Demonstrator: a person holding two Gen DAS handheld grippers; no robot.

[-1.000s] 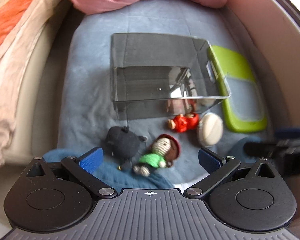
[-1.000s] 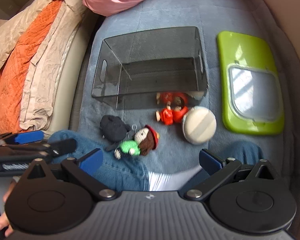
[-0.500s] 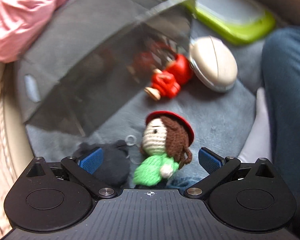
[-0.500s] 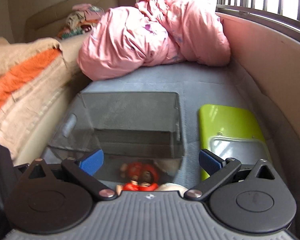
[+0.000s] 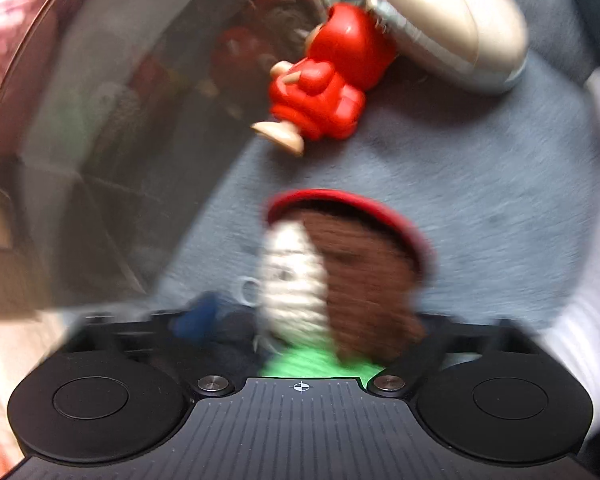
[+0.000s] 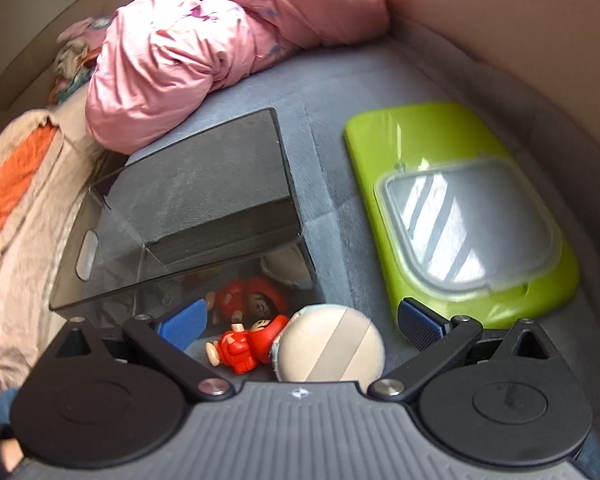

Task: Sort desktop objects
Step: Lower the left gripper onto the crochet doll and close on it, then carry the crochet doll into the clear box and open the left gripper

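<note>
My left gripper [image 5: 308, 320] points down over a knitted doll [image 5: 332, 280] with a red cap, brown hair and a green body. Its jaws are closing with the doll between them. The left pad [image 5: 198, 316] shows as a blue blur apart from the doll's face; the right pad is hidden behind the hair. A black plush [image 5: 236, 336] lies by that left pad. A red toy figure [image 5: 324, 92] and a beige round case [image 5: 440, 28] lie beyond. My right gripper [image 6: 302, 322] stands open above the red figure [image 6: 244, 344] and the round case [image 6: 328, 344].
A smoky clear box [image 6: 204, 184] stands on the grey-blue mat [image 6: 328, 80], mirroring the toys in its wall. A green lid [image 6: 440, 152] lies to its right. A pink quilt [image 6: 220, 48] lies behind and an orange blanket [image 6: 16, 184] at left. A person's white sock [image 5: 580, 320] lies beside the doll.
My left gripper has dropped and rolled down onto the knitted doll, and its jaws have narrowed around it. My right gripper has sunk and tipped down toward the red figure and round case.
</note>
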